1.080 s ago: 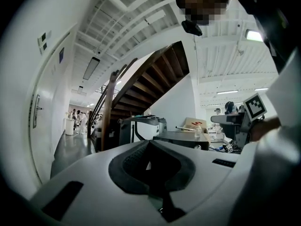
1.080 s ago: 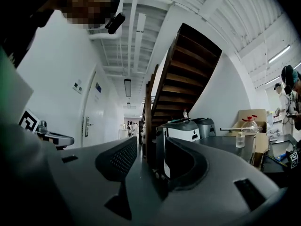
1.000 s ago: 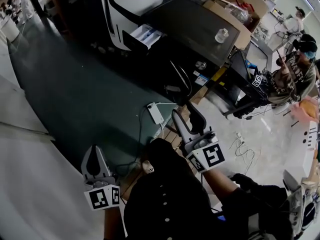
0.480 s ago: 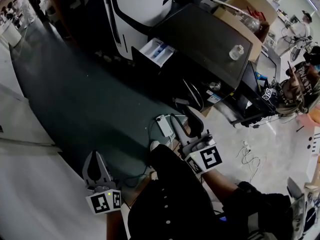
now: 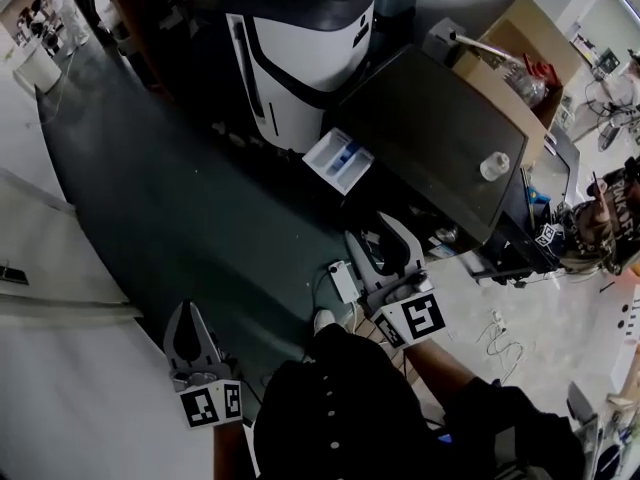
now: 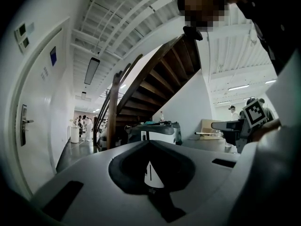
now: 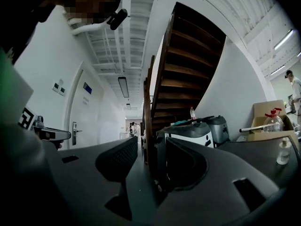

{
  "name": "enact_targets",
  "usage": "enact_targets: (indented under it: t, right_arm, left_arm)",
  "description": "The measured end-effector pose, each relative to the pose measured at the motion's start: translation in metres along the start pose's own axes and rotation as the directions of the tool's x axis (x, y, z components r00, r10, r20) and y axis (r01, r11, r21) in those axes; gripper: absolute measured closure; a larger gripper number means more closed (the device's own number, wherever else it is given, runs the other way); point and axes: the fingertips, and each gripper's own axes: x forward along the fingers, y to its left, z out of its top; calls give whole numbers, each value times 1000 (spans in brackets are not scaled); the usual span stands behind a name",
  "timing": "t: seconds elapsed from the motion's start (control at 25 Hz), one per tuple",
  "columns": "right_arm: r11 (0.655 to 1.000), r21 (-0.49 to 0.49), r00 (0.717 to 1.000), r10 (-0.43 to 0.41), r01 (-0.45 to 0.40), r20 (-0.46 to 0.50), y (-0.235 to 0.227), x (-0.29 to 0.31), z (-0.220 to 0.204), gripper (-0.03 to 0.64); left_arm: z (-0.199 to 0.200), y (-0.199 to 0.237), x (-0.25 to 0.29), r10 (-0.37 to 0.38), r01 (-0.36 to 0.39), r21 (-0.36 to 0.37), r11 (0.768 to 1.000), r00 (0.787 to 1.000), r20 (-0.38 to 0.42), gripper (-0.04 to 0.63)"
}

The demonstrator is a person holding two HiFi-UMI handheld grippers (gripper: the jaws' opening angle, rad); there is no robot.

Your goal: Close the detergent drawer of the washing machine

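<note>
Detergent drawer (image 5: 340, 159) juts open from the washing machine (image 5: 445, 133) front. Right gripper (image 5: 380, 240), jaws apart and empty, is nearer, with the drawer ahead and apart. Left gripper (image 5: 187, 316), jaws together, sits farther off.

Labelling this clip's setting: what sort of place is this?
Probably a lab or workshop hall, not a home laundry: a washing machine stands beside a cardboard box, loose cables lie around, and an open staircase rises nearby.
</note>
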Motion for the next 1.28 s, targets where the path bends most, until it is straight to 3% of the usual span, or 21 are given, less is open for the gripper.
enact_targets:
  t: [0.28,0.56,0.96,1.28]
  right_arm:
    - [1000,-6,1000,27,-27,9,-12,43,26,434]
    - [1000,-17,1000,10,-10,0,-18,80,24,433]
    - [990,-55,991,-131,131,3,-18,154,31,433]
    - [949,-71,952,-303,306,52,-16,208,51,433]
  left_arm:
    - [29,23,27,57,-57,9,998,998,3,582]
    - [30,41,68,36,-36,12,999,999,12,583]
    - [37,107,160,-81,81,12,997,996,25,583]
    - [58,160,228,-223,221,34,975,974,47,583]
